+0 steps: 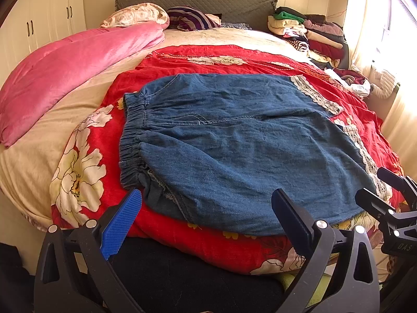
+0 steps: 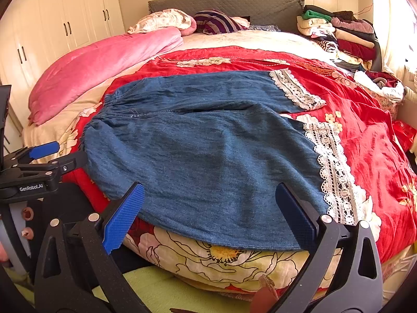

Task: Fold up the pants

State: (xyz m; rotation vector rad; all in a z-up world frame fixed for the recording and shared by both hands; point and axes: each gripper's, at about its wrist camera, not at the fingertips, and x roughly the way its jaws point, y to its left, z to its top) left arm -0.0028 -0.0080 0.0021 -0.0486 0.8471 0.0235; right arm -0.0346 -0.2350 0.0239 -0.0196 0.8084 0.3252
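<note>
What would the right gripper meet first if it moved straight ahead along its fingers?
Most likely the near edge of the jeans, spread flat on the red blanket. The right gripper is open and holds nothing; depth is uncertain.

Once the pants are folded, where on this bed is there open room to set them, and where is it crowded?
Free: the cream sheet between the red floral quilt and the headboard pillows, and quilt right of the pants. Crowded: the clothes stack at far right and the pink comforter at left.

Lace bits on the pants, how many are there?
2. One lace band ends the far leg, toward the clothes pile. The other lace band ends the near leg, by the right claw. Nothing seems hidden.
</note>
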